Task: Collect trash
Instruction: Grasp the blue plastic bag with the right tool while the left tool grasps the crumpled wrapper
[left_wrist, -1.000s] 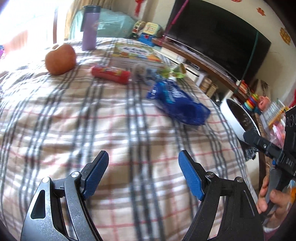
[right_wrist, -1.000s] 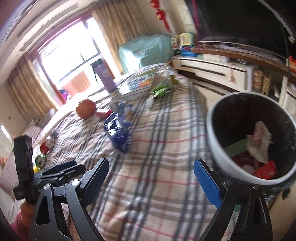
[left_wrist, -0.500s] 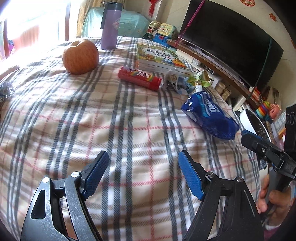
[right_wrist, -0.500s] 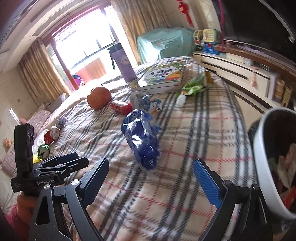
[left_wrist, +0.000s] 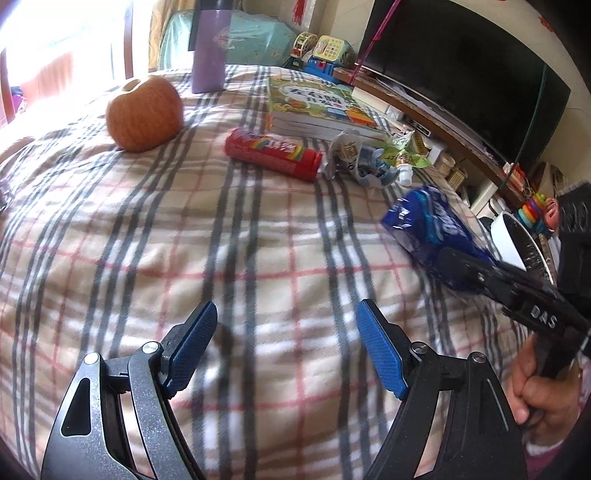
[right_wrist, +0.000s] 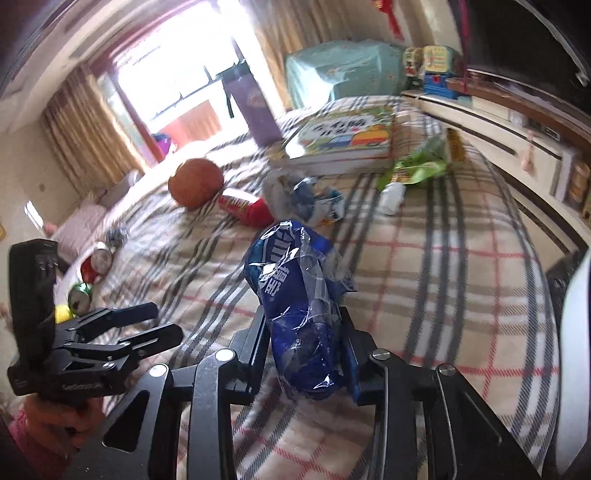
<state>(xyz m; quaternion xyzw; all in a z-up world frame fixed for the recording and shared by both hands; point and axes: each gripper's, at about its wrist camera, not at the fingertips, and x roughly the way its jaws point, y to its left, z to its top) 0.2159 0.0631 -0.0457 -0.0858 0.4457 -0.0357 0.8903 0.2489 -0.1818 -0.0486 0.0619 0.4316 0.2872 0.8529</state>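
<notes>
A crumpled blue plastic bag (right_wrist: 295, 295) lies on the plaid blanket (left_wrist: 184, 240), and it shows at the right of the left wrist view too (left_wrist: 428, 229). My right gripper (right_wrist: 304, 321) is closing its jaws around the near end of the bag, and its pads squeeze both sides. My left gripper (left_wrist: 286, 308) hovers open over bare blanket with nothing between its fingers. Farther off lie a crumpled white and blue wrapper (left_wrist: 354, 158), a green wrapper (right_wrist: 417, 170) and a red tube (left_wrist: 273, 153). The white-rimmed trash bin (left_wrist: 511, 240) stands off the bed's right edge.
An apple (left_wrist: 144, 110), a purple bottle (left_wrist: 208, 48) and a stack of picture books (left_wrist: 317, 107) sit at the far side. Two cans (right_wrist: 96, 262) lie at the far left of the bed. A low TV cabinet (right_wrist: 517, 147) runs along the right.
My right gripper swung left from the bin to the blue bag and closed around it. My left gripper moved forward, so the apple and red tube look nearer.
</notes>
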